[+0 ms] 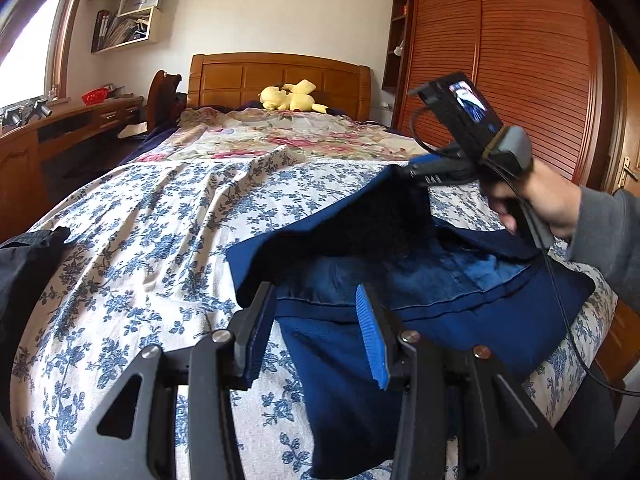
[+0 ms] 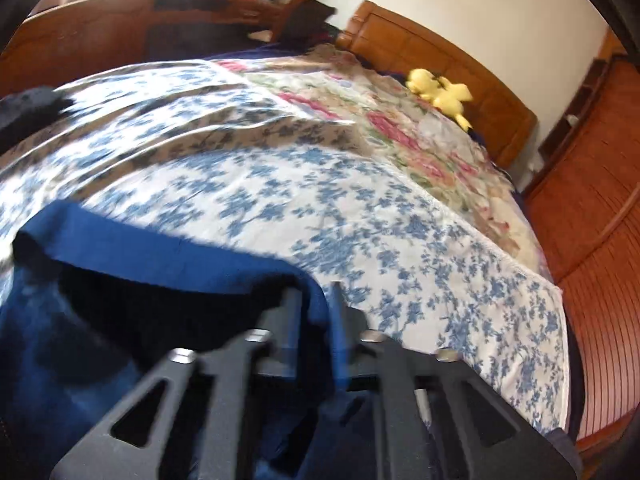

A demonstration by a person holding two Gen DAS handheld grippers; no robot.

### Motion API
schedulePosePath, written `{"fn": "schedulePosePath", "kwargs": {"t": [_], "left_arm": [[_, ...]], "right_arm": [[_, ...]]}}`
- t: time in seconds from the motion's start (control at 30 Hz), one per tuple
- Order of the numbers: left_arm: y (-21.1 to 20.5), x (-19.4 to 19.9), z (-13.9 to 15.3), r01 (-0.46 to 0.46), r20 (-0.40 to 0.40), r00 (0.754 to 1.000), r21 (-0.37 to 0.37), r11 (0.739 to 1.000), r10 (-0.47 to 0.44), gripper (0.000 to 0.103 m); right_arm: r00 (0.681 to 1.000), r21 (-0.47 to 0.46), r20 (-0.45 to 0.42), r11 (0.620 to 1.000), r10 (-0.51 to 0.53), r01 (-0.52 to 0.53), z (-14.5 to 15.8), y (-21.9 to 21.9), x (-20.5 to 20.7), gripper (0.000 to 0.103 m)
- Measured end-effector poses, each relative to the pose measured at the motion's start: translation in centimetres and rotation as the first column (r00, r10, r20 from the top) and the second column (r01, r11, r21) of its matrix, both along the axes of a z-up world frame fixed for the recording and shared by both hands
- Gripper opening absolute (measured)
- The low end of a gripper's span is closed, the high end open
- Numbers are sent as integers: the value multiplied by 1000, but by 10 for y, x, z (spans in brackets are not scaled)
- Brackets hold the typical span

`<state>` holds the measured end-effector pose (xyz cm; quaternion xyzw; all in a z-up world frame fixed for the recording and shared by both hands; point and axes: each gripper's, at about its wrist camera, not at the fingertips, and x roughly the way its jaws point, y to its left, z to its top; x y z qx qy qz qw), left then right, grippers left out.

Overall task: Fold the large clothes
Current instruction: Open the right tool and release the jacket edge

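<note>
A large dark blue garment (image 1: 460,312) lies on the blue-flowered bedspread (image 1: 152,216) near the bed's foot. My left gripper (image 1: 316,304) is open just above the garment's near left edge, its blue pads (image 1: 372,340) apart. My right gripper (image 1: 420,176) is shut on the garment's far edge and holds it lifted off the bed, so the cloth hangs in a fold. In the right wrist view the blue cloth (image 2: 172,248) runs between the closed fingers of the right gripper (image 2: 316,300); that view is blurred.
A black garment (image 1: 24,264) lies at the bed's left edge. A yellow plush toy (image 1: 290,96) sits by the wooden headboard (image 1: 280,72). A wooden desk (image 1: 60,128) stands at left, a slatted wardrobe (image 1: 500,60) at right.
</note>
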<state>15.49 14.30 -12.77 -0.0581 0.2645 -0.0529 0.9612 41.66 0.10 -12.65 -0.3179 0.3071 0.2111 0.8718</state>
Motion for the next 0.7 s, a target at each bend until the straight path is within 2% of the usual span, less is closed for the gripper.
{"fn": "schedulePosePath", "kwargs": {"t": [0.07,0.2,0.37,0.47,0.53,0.7], "left_arm": [[-2,1,0,6,0,1000,3,1000,-6,40],[-2,3,-2,5,-5,1000,2,1000,-5,40],[-2,4,-2,-3,-13,1000,4,1000,3,40],[-2,5,-1,-7,-22,1000,9,1000,7,40],[-3,7,2,-7,-28,1000,20,1000,8,40],[-1,19,7,-10,-58,998,40,999,13,40]], "right_arm": [[999,5,41,1000,-26,26,6,-2,2,29],[999,30,33,999,-33,32,15,-17,-3,34],[999,95,-51,995,20,-16,15,-60,-34,38],[995,107,-92,994,32,-23,5,-94,-61,42],[994,119,-110,993,12,2,0,-119,-78,47],[989,155,-136,985,-59,80,-2,-189,-107,50]]}}
